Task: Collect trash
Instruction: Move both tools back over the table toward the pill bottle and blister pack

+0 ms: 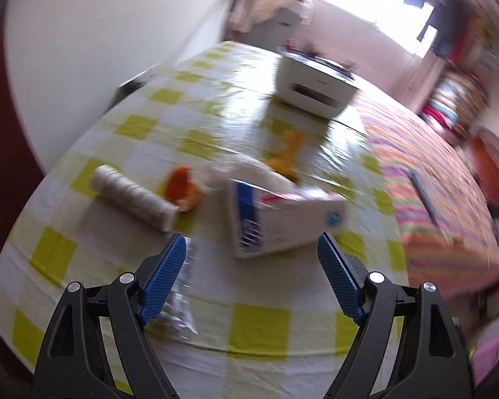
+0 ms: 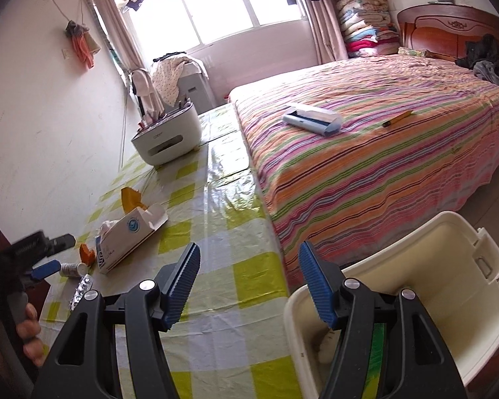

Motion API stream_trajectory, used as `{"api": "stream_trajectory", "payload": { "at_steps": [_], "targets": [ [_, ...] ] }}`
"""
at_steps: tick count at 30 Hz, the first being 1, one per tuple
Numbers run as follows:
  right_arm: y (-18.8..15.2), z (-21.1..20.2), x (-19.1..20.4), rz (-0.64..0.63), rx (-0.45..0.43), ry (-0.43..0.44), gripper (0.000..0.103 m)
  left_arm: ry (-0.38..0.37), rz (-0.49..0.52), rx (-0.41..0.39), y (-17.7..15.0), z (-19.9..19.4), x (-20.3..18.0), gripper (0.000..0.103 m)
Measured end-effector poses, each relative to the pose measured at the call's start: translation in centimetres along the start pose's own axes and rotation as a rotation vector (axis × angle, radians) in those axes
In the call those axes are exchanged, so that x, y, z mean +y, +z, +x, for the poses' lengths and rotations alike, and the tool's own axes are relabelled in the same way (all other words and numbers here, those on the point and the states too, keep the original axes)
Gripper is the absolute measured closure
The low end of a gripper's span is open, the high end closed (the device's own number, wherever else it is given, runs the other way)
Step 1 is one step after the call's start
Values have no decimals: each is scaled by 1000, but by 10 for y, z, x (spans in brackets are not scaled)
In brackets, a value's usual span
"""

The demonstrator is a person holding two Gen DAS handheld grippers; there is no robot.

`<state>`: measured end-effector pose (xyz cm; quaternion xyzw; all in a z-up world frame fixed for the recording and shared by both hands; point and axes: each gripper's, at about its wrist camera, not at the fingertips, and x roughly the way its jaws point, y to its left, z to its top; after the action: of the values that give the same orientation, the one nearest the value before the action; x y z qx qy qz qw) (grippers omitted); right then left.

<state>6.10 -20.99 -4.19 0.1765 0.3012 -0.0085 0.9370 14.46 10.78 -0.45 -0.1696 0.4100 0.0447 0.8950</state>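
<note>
My left gripper [image 1: 251, 244] is open and empty just above the checked table [image 1: 259, 326], right in front of an opened white and blue carton [image 1: 282, 219]. A silvery blister pack [image 1: 179, 309] lies under its left finger. A small white bottle [image 1: 134, 198] lies on its side, with orange peel [image 1: 183, 191] beside it. My right gripper [image 2: 249, 254] is open and empty over the table's right edge, next to a cream bin [image 2: 425, 286]. The carton [image 2: 129, 237], the bottle [image 2: 73, 268], the blister pack [image 2: 80, 291] and the left gripper [image 2: 33, 259] show at the left there.
A white desk organiser [image 2: 168, 133] stands at the table's far end. An orange wrapper [image 2: 131, 198] lies beyond the carton. A striped bed [image 2: 382, 153] runs along the table's right side, with a lint roller [image 2: 312, 119] on it. The wall [image 2: 33, 116] is at the left.
</note>
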Motion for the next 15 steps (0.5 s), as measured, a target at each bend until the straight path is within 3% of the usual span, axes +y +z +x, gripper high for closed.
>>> {"api": "stream_trajectory", "payload": {
  "at_steps": [5,8,9,13,15],
  "targets": [
    [-7,12,22,-38,36,39,43,125,-229,19,29,16,41,23],
    [-12,18,33,-59,56,53,43,206,-304,37,43,26,56,19],
    [-14,20,37,-64,64,59,43,216,-317,42,48,28,59,14],
    [-21,30,47,-75,101,75,43,279,-370,12,59,32,68,10],
    [-23,33,51,-80,113,78,43,278,-417,40,63,38,76,10]
  ]
}}
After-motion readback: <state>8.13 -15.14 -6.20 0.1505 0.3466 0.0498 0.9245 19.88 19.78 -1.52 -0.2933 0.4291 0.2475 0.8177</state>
